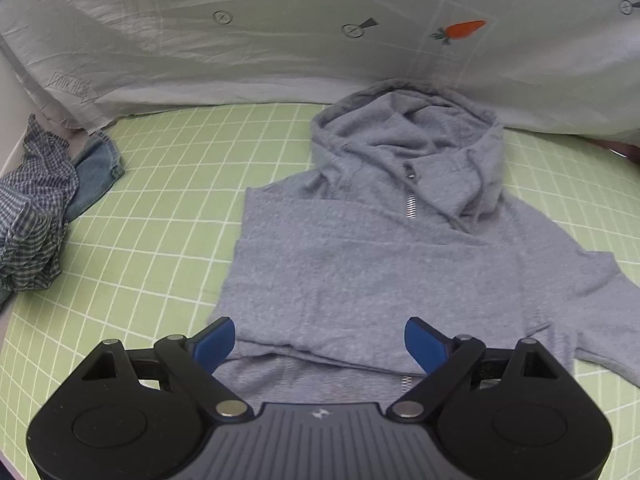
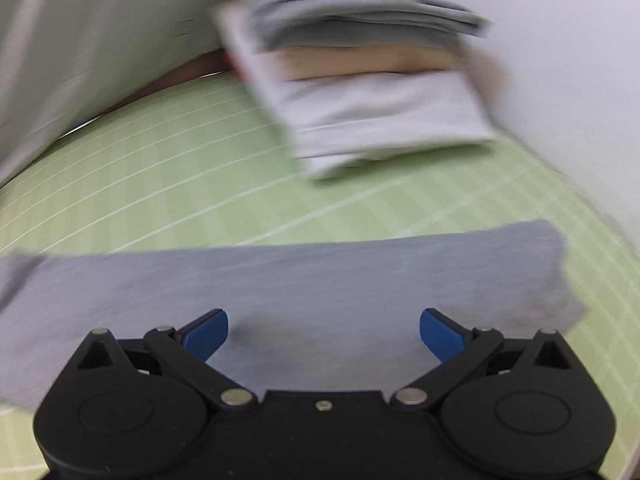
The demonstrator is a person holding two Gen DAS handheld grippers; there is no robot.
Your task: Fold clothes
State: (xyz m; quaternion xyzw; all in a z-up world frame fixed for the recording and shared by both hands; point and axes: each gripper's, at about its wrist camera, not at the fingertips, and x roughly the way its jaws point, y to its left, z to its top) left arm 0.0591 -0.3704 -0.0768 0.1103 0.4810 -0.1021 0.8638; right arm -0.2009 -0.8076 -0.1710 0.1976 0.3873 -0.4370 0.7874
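Grey hoodie (image 1: 384, 240) spread front-up on green grid sheet (image 1: 168, 208), hood toward carrot-print quilt (image 1: 280, 40), one sleeve already laid across the chest. Left gripper (image 1: 320, 340) poised over the hem, jaws spread, gripping nothing. Right gripper (image 2: 324, 332) likewise spread above a grey band, probably the outstretched sleeve (image 2: 280, 280); blurred view. Soft, light, limp knit: sure to sag and drag, best pinched at cuff or hem corners. Folded stack (image 2: 372, 92) beyond; checked and denim pile (image 1: 44, 200) at far left.
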